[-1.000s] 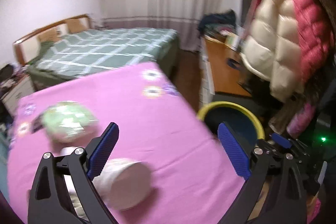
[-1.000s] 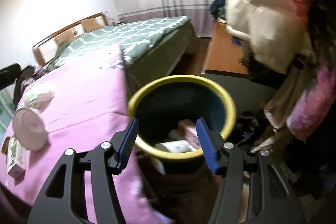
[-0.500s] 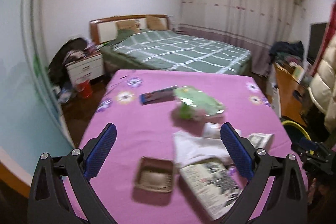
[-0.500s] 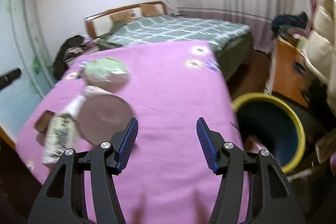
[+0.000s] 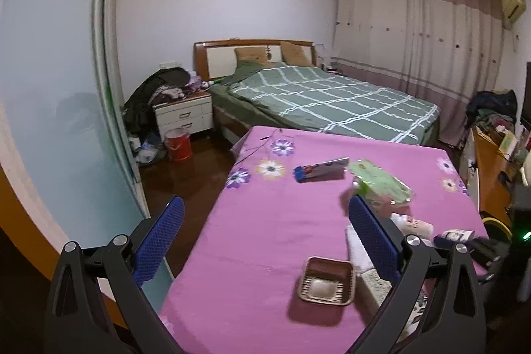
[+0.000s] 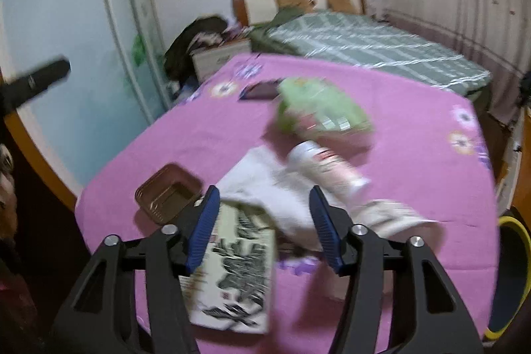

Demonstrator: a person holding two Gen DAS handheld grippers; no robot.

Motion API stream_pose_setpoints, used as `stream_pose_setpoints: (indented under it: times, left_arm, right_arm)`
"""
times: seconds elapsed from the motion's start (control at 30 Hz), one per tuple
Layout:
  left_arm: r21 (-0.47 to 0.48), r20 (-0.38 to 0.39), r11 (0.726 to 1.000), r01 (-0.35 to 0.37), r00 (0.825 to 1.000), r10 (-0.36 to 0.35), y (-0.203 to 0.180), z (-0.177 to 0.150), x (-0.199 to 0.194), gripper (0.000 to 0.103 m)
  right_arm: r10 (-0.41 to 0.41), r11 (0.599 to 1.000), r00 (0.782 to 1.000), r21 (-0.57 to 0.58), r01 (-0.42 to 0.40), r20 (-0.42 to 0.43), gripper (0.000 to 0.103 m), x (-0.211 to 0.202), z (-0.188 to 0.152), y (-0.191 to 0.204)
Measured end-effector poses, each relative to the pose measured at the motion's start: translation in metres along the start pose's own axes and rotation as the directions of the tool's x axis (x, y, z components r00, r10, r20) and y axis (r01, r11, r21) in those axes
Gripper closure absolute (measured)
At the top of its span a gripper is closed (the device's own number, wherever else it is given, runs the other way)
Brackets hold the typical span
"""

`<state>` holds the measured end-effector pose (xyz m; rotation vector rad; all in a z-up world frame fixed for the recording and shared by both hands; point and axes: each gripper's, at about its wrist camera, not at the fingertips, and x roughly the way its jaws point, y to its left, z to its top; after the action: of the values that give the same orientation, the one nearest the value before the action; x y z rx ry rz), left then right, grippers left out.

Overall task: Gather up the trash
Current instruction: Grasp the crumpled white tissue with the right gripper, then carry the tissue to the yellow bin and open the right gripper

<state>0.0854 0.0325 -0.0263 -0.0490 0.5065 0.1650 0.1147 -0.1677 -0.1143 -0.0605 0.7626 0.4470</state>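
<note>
Trash lies on a table under a pink flowered cloth (image 6: 415,128). In the right wrist view my right gripper (image 6: 264,221) hovers over a printed white box (image 6: 239,271) and a white cloth (image 6: 265,181). Its jaws are closing, with nothing pressed between the pads. Beyond it lie a white bottle (image 6: 328,168), a green packet (image 6: 318,108), a brown tray (image 6: 167,193) and a crumpled wrapper (image 6: 388,214). My left gripper (image 5: 265,228) is open and holds nothing. It hangs over the table's left edge, with the brown tray (image 5: 327,282) and the green packet (image 5: 378,181) to its right.
A yellow-rimmed bin (image 6: 511,274) stands on the floor off the table's right side. A dark flat box (image 5: 320,170) lies further back on the cloth. Behind the table are a green checked bed (image 5: 332,102), a nightstand (image 5: 184,115) and a red bucket (image 5: 178,144).
Both views have swung away from the yellow bin and back over the table's trash. The left view now reaches past the table's left edge. The right jaws stand narrower than before.
</note>
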Motion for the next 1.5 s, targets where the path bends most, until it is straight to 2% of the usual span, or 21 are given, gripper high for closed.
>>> stream_pose_setpoints:
  times: [0.13, 0.27, 0.37, 0.47, 0.57, 0.63, 0.67, 0.97, 1.2, 1.37, 1.5]
  left_arm:
    - [-0.022, -0.020, 1.000, -0.006, 1.000, 0.006, 0.008, -0.003, 0.007, 0.005]
    - [-0.024, -0.039, 1.000, 0.004, 0.999, -0.004, 0.008, -0.007, 0.015, 0.005]
    - [-0.023, -0.047, 1.000, 0.012, 0.999, -0.013, 0.006, -0.010, 0.018, 0.005]
    - [-0.021, -0.057, 1.000, 0.021, 0.998, -0.022, 0.004, -0.012, 0.022, 0.005]
    - [-0.020, -0.061, 1.000, 0.023, 0.998, -0.024, 0.001, -0.014, 0.023, 0.005]
    - [-0.021, -0.062, 1.000, 0.023, 0.998, -0.024, 0.003, -0.015, 0.023, 0.005]
    - [-0.023, -0.063, 0.999, 0.024, 0.998, -0.026, 0.004, -0.015, 0.022, 0.005]
    - [-0.009, -0.066, 1.000, 0.030, 0.997, -0.030, -0.002, -0.016, 0.021, 0.005]
    - [-0.009, -0.068, 0.999, 0.032, 0.997, -0.032, -0.001, -0.016, 0.020, 0.005]
    - [0.001, -0.077, 0.999, 0.044, 0.996, -0.044, -0.007, -0.016, 0.020, 0.005]
    - [0.014, -0.085, 0.998, 0.063, 0.995, -0.061, -0.016, -0.016, 0.022, 0.005]
  right_arm:
    - [-0.011, 0.999, 0.998, -0.034, 0.009, -0.066, 0.059, 0.030, -0.001, 0.012]
    - [-0.030, 0.999, 0.995, -0.036, 0.026, -0.099, 0.059, 0.044, -0.003, 0.011]
    - [-0.012, 1.000, 0.994, -0.022, 0.010, -0.110, 0.059, 0.050, -0.001, 0.005]
    - [0.031, 0.999, 0.991, 0.018, -0.029, -0.129, 0.065, 0.054, 0.002, -0.003]
    - [0.054, 0.997, 0.990, 0.054, -0.048, -0.131, 0.079, 0.054, 0.004, -0.009]
    - [0.037, 0.998, 0.992, 0.057, -0.030, -0.121, 0.089, 0.052, 0.004, -0.010]
    - [0.031, 0.998, 0.993, 0.058, -0.025, -0.111, 0.097, 0.050, 0.004, -0.010]
    - [0.072, 0.996, 0.997, 0.043, -0.073, 0.008, 0.098, 0.007, 0.019, 0.000]
    - [0.097, 0.992, 0.987, 0.067, -0.107, 0.130, 0.098, -0.036, 0.047, -0.010]
    - [0.073, 0.992, 0.973, 0.082, -0.093, 0.217, 0.098, -0.072, 0.063, -0.025]
    - [0.024, 0.992, 0.963, 0.115, -0.057, 0.269, 0.098, -0.099, 0.066, -0.045]
